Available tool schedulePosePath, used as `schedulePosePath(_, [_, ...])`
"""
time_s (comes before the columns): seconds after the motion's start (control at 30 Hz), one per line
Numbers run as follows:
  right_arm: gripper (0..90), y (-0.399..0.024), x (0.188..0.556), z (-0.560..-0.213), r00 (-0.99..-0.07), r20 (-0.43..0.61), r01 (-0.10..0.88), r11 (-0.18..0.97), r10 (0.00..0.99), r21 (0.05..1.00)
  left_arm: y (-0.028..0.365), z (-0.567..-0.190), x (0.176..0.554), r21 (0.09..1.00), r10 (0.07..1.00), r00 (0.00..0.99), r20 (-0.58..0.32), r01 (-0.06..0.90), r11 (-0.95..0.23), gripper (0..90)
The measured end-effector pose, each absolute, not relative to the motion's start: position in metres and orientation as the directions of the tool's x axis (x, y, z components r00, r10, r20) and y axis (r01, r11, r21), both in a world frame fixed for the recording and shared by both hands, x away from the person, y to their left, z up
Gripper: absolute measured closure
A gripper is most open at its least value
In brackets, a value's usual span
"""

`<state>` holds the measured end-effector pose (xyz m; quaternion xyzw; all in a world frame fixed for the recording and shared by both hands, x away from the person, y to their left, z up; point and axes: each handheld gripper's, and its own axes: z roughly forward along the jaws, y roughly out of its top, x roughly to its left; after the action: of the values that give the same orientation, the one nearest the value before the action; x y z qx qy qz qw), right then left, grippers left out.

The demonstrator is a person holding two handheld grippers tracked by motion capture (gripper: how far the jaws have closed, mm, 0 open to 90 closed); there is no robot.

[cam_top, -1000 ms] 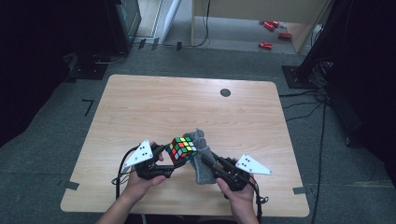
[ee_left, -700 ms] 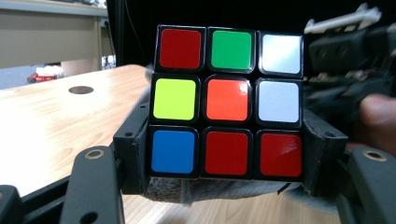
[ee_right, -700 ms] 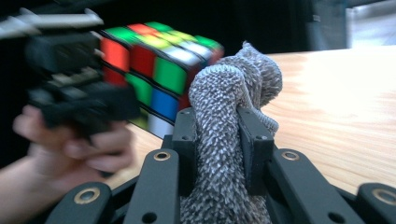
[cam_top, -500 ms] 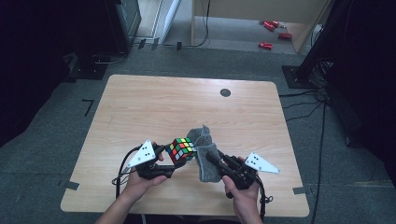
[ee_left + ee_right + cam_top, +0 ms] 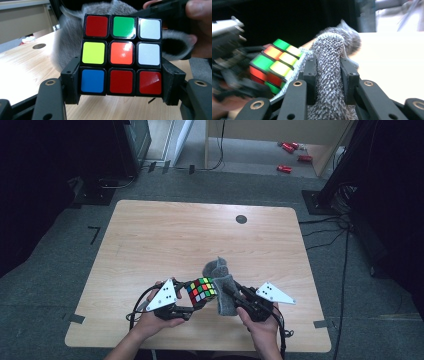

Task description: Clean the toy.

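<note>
Step in hand: wiping a puzzle cube with a cloth, both held above the near edge of the table (image 5: pixel 150 235); judged to be mid-wipe.

Left tool (image 5: pixel 187 302): jaws clamped on the bottom row of the Rubik's cube (image 5: pixel 201 290), one pad against each side face; the cube sits upright between them in the left gripper view (image 5: pixel 122 55), with a red, green and white top row facing the camera. Left hand (image 5: pixel 150 322) grips the tool low, forearm coming in from the near edge, tool pointing inward toward the other hand.

Right tool (image 5: pixel 227 292): jaws narrow, pinching a fold of grey cloth (image 5: pixel 222 287); the cloth (image 5: pixel 329 75) bulges up between them and has its edge against the cube's right side. Its jaws have just been opening slightly, cloth between them. Right hand (image 5: pixel 260 325) mirrors the left, tool angled inward.

Next move calls for: dragging the cloth across a cube face while the left tool keeps the cube steady, or turning the cube to present a fresh face.
</note>
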<state>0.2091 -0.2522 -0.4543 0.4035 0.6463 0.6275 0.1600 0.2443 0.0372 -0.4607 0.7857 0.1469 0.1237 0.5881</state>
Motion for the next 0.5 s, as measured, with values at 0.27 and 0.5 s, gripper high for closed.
schedulePosePath(0.27, [70.7, -0.235, 0.2, -0.442, -0.734, 0.246, 0.243, -0.094, 0.633, 0.965, 0.034, -0.462, 0.244, 0.956, 0.364, 0.931, 0.013, 0.095, -0.278, 33.8])
schedulePosePath(0.5, [71.2, -0.264, 0.216, -0.461, -0.551, 0.275, 0.334, -0.094, 0.788, 0.938, 0.04, -0.46, 0.249, 0.96, 0.39, 0.92, -0.039, 0.142, -0.24, 33.8])
